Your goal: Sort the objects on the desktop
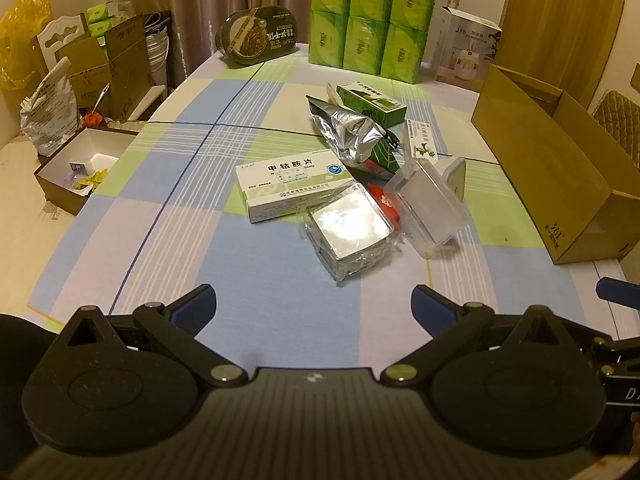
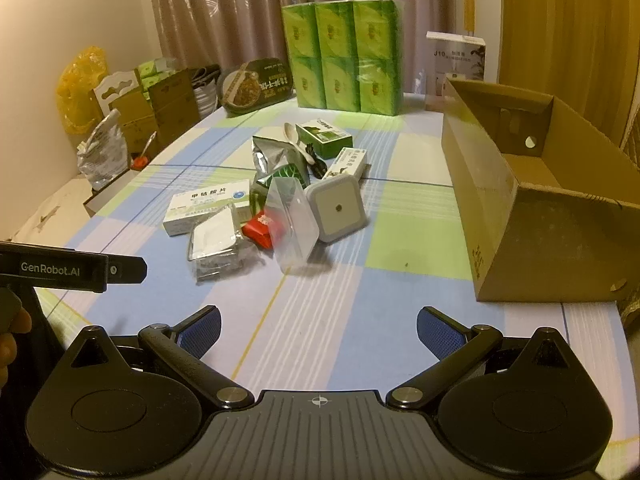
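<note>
One "GenRobot.AI" left gripper [image 2: 120, 270], "J10" box [image 2: 456, 60]

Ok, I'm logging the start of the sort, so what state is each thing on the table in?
Left gripper: open, empty.
Right gripper: open, empty.
Cardboard box: open, nothing visible inside.
Foil bag: crumpled, lying down.
Clear plastic case: tilted against the pile.
White medicine box: closed, flat.
Green box: closed.

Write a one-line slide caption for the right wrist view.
Open right gripper hovers over a checked tablecloth, facing a heap of small items beside an open cardboard box.
</note>
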Action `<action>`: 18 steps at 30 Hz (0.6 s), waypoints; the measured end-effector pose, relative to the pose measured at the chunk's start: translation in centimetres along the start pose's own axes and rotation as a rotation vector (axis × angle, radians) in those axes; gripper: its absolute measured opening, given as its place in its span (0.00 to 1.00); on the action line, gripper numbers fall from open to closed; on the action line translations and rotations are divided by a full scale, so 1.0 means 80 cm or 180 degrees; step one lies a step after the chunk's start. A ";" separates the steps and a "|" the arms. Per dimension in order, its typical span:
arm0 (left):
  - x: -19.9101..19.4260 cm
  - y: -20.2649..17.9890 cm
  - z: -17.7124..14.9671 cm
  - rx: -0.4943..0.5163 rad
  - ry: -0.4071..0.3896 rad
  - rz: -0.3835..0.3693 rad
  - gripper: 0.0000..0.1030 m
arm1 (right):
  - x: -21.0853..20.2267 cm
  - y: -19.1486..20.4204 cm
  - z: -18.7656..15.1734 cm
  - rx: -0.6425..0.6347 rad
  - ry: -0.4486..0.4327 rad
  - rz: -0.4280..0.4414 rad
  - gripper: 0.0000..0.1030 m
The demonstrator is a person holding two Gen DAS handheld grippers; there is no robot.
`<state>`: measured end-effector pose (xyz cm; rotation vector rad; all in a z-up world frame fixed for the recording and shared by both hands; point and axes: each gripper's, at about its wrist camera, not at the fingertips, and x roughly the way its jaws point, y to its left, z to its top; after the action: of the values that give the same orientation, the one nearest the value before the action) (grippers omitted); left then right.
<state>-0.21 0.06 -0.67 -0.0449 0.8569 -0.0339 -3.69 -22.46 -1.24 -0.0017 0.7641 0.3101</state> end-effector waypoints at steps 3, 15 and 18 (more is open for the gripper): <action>0.000 0.000 0.000 -0.0002 0.0003 -0.0004 0.99 | 0.000 0.000 0.000 0.0012 0.0005 0.0002 0.98; 0.000 0.000 0.000 0.0002 0.0005 -0.0021 0.99 | 0.001 0.000 -0.001 0.0014 0.0012 -0.0006 0.98; 0.000 0.000 0.000 -0.0002 0.0006 -0.0024 0.99 | 0.001 0.000 -0.001 0.0019 0.0017 -0.0012 0.98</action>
<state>-0.21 0.05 -0.71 -0.0486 0.8588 -0.0406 -3.70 -22.42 -1.39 0.0016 0.7703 0.3044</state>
